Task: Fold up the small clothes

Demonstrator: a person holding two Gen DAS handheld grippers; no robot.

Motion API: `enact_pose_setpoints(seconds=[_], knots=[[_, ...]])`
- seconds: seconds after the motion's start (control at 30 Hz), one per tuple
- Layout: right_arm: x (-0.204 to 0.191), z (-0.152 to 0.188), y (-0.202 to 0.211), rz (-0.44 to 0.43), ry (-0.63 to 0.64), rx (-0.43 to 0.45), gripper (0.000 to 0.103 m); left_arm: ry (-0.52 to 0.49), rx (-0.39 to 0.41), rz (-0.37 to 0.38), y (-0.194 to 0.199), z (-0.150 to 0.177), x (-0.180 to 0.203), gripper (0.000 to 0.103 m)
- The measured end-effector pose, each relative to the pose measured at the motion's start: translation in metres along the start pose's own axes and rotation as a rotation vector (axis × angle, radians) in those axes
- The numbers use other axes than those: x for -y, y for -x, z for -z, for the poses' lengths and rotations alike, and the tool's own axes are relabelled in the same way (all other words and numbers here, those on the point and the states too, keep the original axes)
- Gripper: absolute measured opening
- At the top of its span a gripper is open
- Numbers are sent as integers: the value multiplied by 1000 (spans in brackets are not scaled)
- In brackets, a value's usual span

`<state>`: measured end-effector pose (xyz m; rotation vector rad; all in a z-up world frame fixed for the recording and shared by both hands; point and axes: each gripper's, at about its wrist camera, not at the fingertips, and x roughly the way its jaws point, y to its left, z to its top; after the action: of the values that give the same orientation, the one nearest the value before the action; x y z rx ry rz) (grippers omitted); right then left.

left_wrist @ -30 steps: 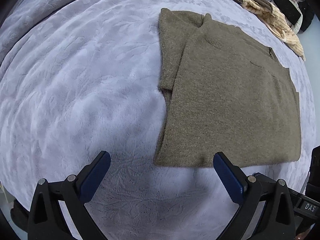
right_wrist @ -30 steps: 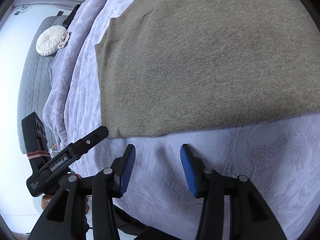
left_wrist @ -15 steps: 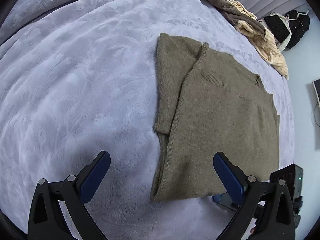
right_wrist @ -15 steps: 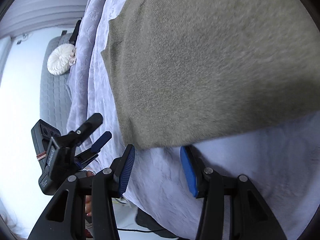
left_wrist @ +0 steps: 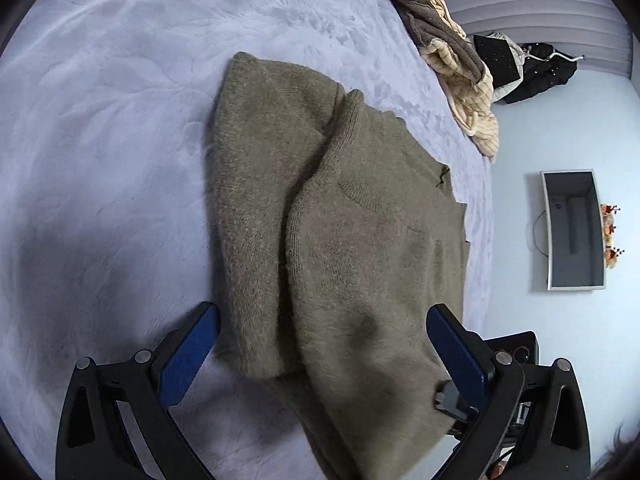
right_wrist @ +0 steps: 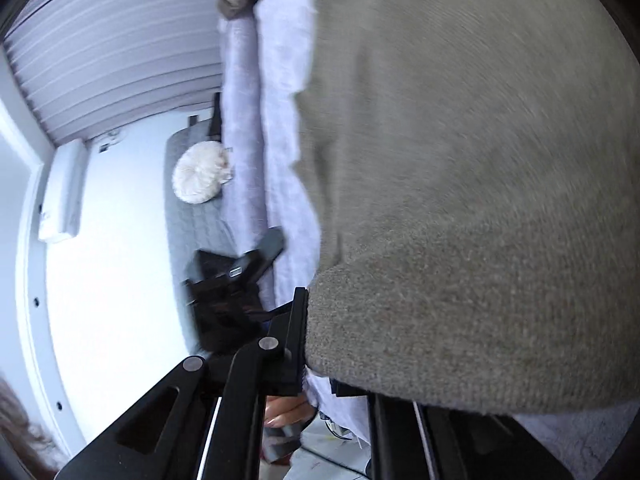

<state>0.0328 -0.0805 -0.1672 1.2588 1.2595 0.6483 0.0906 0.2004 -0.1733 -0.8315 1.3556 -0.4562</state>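
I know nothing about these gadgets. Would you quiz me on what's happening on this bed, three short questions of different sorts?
1. True or false: the left gripper has its blue pads wide apart over the olive sweater.
2. What lies beyond the sweater, at the far edge of the bed? A) a pile of brown and cream knitwear B) a stack of books C) a laptop
3. Fill in: the right gripper is closing on the sweater's ____.

Key: 1 true; 2 A; 3 near edge.
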Motion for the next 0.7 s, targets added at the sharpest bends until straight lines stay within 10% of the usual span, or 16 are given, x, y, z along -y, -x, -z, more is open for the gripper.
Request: enact_pose_setpoints(seconds=[0.2, 0.4, 0.57, 0.7], knots=[[-33, 0, 13, 15, 135, -29, 9, -57, -23, 82, -23, -27, 28, 100], [-7, 16, -2, 164, 118, -134, 9, -188, -85, -158, -60, -34, 57, 60], [-2, 32, -2, 359, 192, -285, 13, -213, -94, -196, -67, -33, 59, 60], [-21, 18, 39, 433, 289, -186, 13, -247, -98, -263, -73, -31, 65, 50]])
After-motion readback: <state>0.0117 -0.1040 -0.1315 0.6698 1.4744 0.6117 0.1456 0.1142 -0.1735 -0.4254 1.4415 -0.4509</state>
